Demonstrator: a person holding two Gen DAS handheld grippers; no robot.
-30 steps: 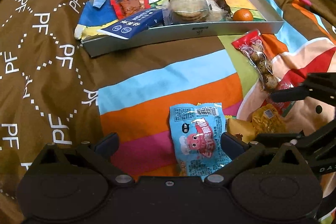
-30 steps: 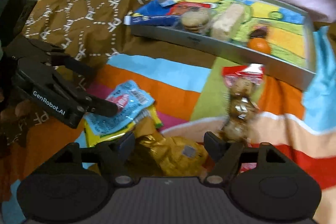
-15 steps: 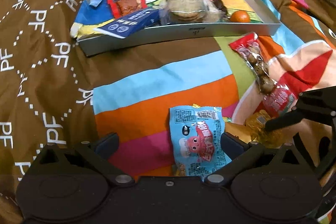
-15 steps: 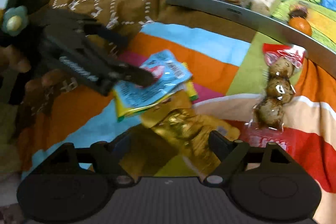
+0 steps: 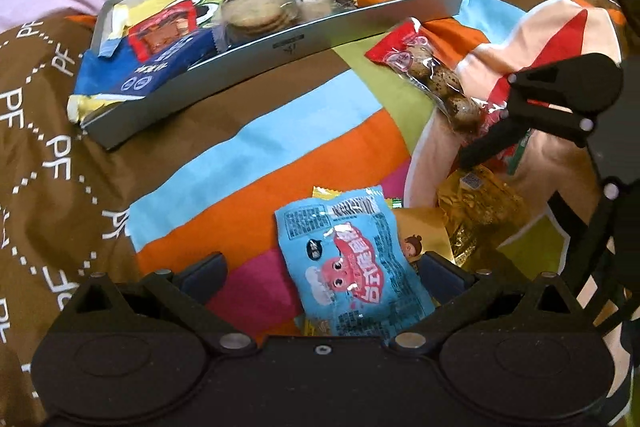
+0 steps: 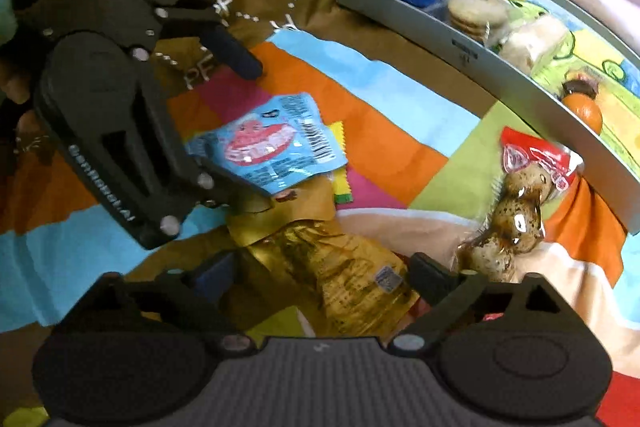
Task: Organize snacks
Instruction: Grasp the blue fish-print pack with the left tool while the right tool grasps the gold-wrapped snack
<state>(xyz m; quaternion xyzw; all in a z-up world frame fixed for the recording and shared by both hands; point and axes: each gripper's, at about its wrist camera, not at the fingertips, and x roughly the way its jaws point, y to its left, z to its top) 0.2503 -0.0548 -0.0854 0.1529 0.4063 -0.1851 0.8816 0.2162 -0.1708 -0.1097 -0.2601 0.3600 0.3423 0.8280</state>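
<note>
Sleeve (image 6: 16, 107), perhaps, right view only

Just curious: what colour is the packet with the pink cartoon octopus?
Light blue packet; clearest in the left wrist view.

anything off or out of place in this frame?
Yes. The blue wrapper droops over the tray rim at its left end. Four packets remain on the blanket outside it: the light-blue packet overlapping a yellow one, the gold pouch, and the quail-egg pack.

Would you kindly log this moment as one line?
left gripper: open over blue packet | right gripper: opening, astride gold packet | tray: part-filled
</note>
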